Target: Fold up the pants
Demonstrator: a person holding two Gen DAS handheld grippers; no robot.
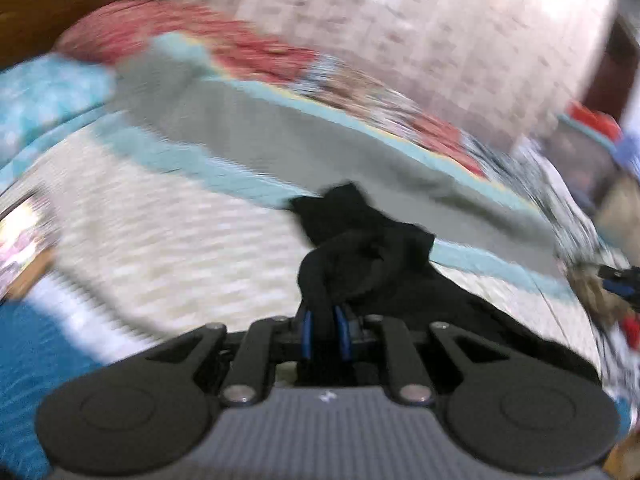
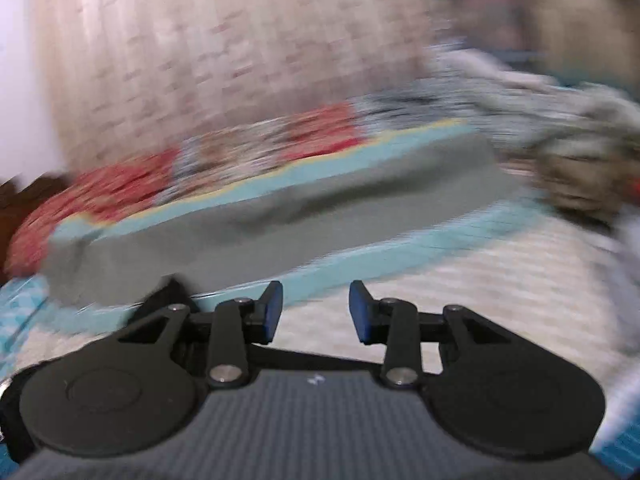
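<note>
Both views are blurred by motion. In the left wrist view, the bed fills the left and middle of the frame, covered by a cream textured spread with a pale turquoise band. At the upper left lies a red patterned pillow, and a flat grey cloth runs diagonally from the upper left toward the right edge. At the lower middle the left gripper has its blue pads drawn close together, clamped on a bunch of black fabric, the pants, which rise in a dark crumpled mass just above the fingers and trail off to the lower right. At the far right edge a dark gripper with blue parts shows, too blurred to read.

In the right wrist view, a red patterned pillow sits at the left edge, the grey cloth stretches across the middle, and a small black corner of the pants peeks out at the lower left just beside the gripper's linkage. The right gripper, lower middle, has its blue pads standing apart with only the cream bedspread between them. A heap of grey-brown clothing lies at the right.
</note>
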